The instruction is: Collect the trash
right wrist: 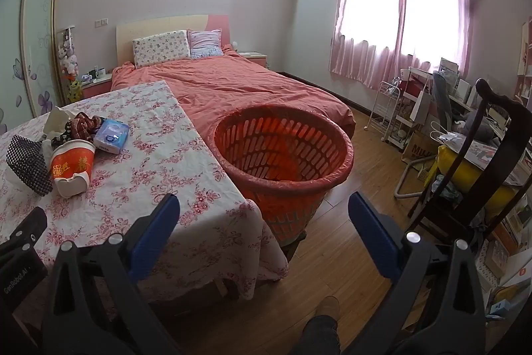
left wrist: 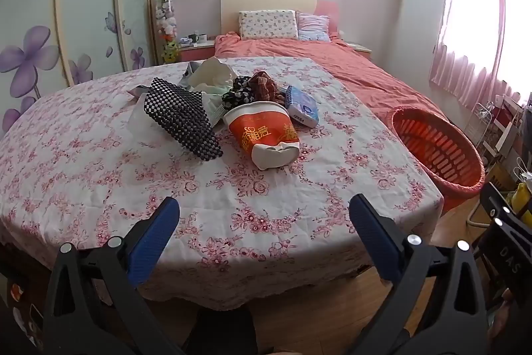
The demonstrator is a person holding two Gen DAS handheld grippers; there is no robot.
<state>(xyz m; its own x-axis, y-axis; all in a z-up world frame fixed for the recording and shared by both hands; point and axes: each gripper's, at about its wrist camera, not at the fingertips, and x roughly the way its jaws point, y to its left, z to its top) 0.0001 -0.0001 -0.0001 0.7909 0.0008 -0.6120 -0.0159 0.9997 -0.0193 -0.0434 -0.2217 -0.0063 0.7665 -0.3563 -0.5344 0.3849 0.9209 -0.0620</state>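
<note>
Landmark: the table (left wrist: 99, 175) under a white cloth printed with pink flowers, standing at the foot of a bed with a coral cover.
Left gripper (left wrist: 264, 223): released, blue pads spread wide with nothing between them, hovering over the near edge of the table.
Right gripper (right wrist: 264, 222): released too, holding nothing, off the table's right corner and aimed toward the basket.
Trash pile: gathered at the middle of the table, toward its far side.
Paper cup (left wrist: 262, 130): crushed, lying on its side at the near front of the pile; red band with gold Chinese characters, too warped to read surely.
Tissue pack (left wrist: 303, 108): blue and white, touching the cup's right rim; dark lettering along its edge, too small to make out.
Black mesh mat (left wrist: 183, 118): checkered, just left of the cup.
Crumpled cloth (left wrist: 262, 85): dark and reddish, behind the cup, with pale wrappers beside it.
Basket (right wrist: 282, 152): orange, slotted, lined with a thin bag, on the floor touching the table's right side.
Gripper markings: "DAS" on the black body at the right edge of the left wrist view; "GenRobot.AI" on the body at the left edge of the right wrist view.
Paper bag (right wrist: 419, 150): brown, on the floor beyond the basket, well right of the table, lettering beginning "MUJ".
</note>
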